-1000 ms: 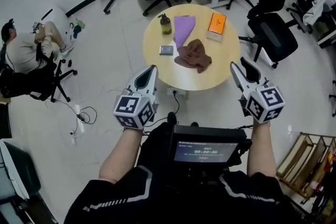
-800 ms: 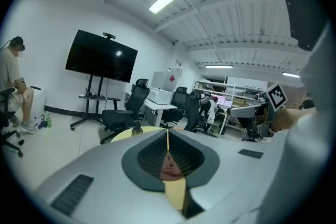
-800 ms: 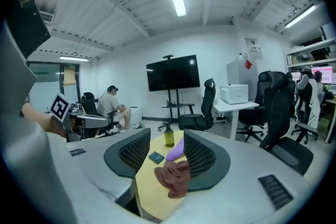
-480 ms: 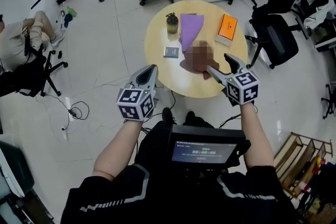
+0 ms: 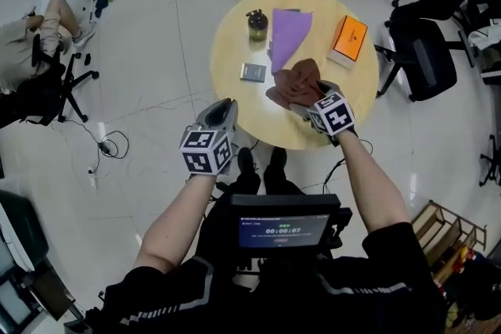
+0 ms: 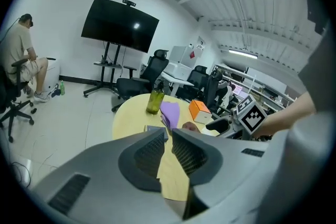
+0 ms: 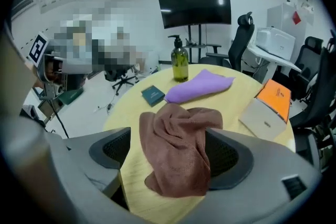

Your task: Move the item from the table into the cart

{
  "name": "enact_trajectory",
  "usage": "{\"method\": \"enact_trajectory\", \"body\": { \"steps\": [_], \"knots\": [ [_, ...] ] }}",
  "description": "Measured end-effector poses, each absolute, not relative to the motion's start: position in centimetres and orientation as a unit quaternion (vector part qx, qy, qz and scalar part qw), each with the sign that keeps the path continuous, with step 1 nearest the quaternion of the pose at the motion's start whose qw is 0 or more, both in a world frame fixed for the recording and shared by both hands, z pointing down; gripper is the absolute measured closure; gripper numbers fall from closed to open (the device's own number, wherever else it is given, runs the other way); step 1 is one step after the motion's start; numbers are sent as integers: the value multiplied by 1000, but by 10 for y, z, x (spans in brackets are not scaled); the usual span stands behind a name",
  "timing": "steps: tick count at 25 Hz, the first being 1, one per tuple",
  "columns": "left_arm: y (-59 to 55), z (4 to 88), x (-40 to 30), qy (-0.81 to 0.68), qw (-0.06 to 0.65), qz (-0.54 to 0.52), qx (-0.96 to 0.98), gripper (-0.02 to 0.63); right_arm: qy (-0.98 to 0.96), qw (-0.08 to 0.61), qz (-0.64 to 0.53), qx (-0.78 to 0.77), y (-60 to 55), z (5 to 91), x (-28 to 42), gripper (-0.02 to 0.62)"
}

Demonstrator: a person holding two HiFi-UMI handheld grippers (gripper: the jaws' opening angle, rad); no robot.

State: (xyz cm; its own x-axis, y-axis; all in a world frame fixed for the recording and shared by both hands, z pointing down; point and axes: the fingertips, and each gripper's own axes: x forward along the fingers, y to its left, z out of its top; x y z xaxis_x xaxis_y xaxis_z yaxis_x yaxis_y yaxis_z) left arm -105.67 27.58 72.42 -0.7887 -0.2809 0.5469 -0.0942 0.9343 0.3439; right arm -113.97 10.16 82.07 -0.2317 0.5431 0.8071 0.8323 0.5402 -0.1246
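The right tool [image 5: 307, 98] hangs over the near side of the round table [image 5: 228, 51]. Its jaws have just been opening and now stand wide apart. The brown cloth [image 5: 295, 82] lies crumpled on the table between them, not pinched. The left tool [image 5: 223, 107] hovers just off the table's edge, jaws closed and empty. A purple cloth [image 5: 286, 31], a bottle [image 5: 257, 24], an orange box [image 5: 348, 40] and a small dark book [image 5: 252, 72] lie farther back.

The chest screen [image 5: 283, 230] shows a timer reading 00:00:07.
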Motion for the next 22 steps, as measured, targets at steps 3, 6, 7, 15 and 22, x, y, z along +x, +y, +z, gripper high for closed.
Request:
{"method": "enact_trajectory", "body": {
  "steps": [3, 6, 7, 15, 22],
  "knots": [
    [277, 760, -1068, -924, 336, -158, 94, 548, -753, 446, -180, -449, 110, 854, -1152, 161],
    [279, 796, -1078, -912, 367, -160, 86, 548, -750, 452, -189, -444, 121, 876, -1169, 161],
    [278, 805, -1080, -908, 375, -165, 86, 548, -751, 454, -193, -440, 124, 882, -1175, 161],
    [282, 829, -1085, -898, 391, -186, 79, 548, -751, 476, -215, -404, 128, 904, -1199, 348],
    [285, 816, -1097, -905, 369, -194, 82, 548, -767, 485, -192, -374, 114, 906, -1209, 545]
  ]
}}
